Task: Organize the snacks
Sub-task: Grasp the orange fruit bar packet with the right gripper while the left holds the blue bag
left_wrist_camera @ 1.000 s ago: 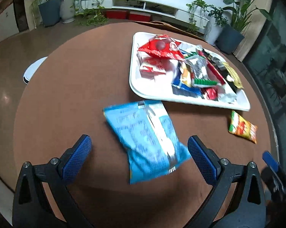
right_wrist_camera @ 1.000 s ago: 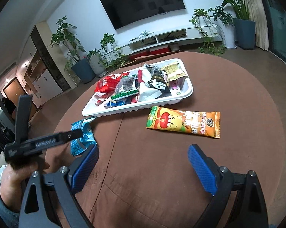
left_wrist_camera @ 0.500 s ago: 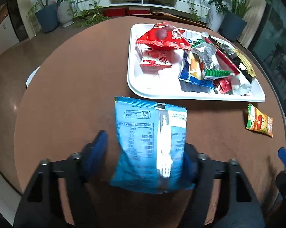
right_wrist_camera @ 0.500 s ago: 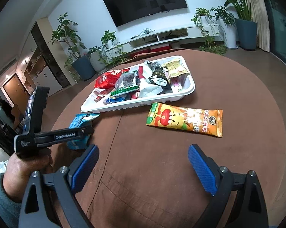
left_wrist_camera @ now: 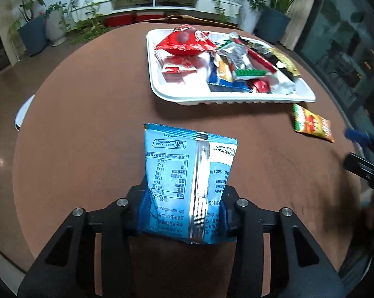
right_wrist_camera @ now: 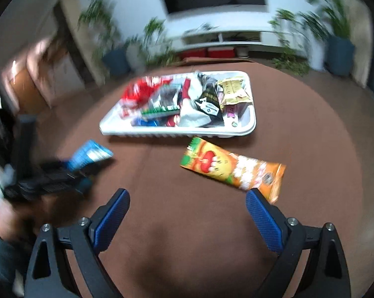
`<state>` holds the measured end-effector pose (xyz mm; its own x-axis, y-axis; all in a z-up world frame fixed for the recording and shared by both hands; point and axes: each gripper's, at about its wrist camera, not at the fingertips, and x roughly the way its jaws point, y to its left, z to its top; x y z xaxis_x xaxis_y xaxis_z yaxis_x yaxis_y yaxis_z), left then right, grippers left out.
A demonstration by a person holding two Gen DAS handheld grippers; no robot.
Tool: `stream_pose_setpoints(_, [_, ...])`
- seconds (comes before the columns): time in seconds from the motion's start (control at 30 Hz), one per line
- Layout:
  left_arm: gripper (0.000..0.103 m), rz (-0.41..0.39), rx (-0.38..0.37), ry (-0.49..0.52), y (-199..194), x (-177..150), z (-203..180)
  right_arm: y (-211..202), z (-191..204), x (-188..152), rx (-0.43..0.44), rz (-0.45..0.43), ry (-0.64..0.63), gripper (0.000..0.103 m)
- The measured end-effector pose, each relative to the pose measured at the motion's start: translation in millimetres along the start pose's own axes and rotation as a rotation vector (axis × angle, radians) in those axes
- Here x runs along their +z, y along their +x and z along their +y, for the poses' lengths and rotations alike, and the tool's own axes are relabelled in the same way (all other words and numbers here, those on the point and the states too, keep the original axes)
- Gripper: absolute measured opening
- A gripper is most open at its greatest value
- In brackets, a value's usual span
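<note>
Left hand-held gripper [left_wrist_camera: 182, 213]: jaws just closing in, now pinched on the lower part of the blue snack bag [left_wrist_camera: 187, 181], pads pressed into both side edges. Bag standing up out of the grip, back panel and centre seam toward the camera, top edge free; whether the bottom edge touches the brown desk [left_wrist_camera: 87, 124] cannot be told. Right hand-held gripper [right_wrist_camera: 187, 213]: spread wide, nothing between the pads, poised above the desk just short of the orange snack packet [right_wrist_camera: 232, 171], which lies flat just beside the near rim of the white tray [right_wrist_camera: 177, 132]. Tray already heaped with wrappers, red ones at one end, yellow and black at the other, little bare floor showing.

Likely trouble from here:
- Slipping of the blue bag, being slick film gripped low and only at the edges, with the air-filled body free to bulge and squirm out during a lift or swing.
- Crushing of contents under a harder squeeze.
- Spilling on delivery, the heap high enough for a dropped bag to slide off the rim or knock a neighbour out.
- Snagging the tray rim with a low carry, shifting the whole tray.
- Right side view heavily blurred, so a hasty approach risks missing the thin, flat packet or pushing it under the tray lip.
</note>
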<state>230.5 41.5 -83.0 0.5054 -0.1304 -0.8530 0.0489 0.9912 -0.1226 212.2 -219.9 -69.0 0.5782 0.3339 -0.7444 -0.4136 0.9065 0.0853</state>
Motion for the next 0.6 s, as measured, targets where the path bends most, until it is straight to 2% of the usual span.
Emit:
stream_pose_setpoints(0.1, [0.039,0.006,-0.042,0.000,-7,-9,0,11,-1,11,-0.010,0.032,-0.186,0.094])
stream_pose_setpoints(0.17, [0.038,0.009,-0.069,-0.004,-12,-16,1,21,-7,17,-0.007,0.060,-0.259,0.091])
stream_pose_setpoints(0.37, [0.038,0.016,-0.104,-0.003,-17,-25,-2,50,-35,35,0.019,0.178,-0.297,0.078])
stream_pose_setpoints(0.5, [0.038,0.014,-0.115,-0.002,-19,-26,-1,62,-35,37,0.037,0.233,-0.339,0.075])
stream_pose_setpoints(0.6, [0.038,0.013,-0.116,0.006,-17,-25,-1,70,-30,33,0.051,0.275,-0.375,0.068])
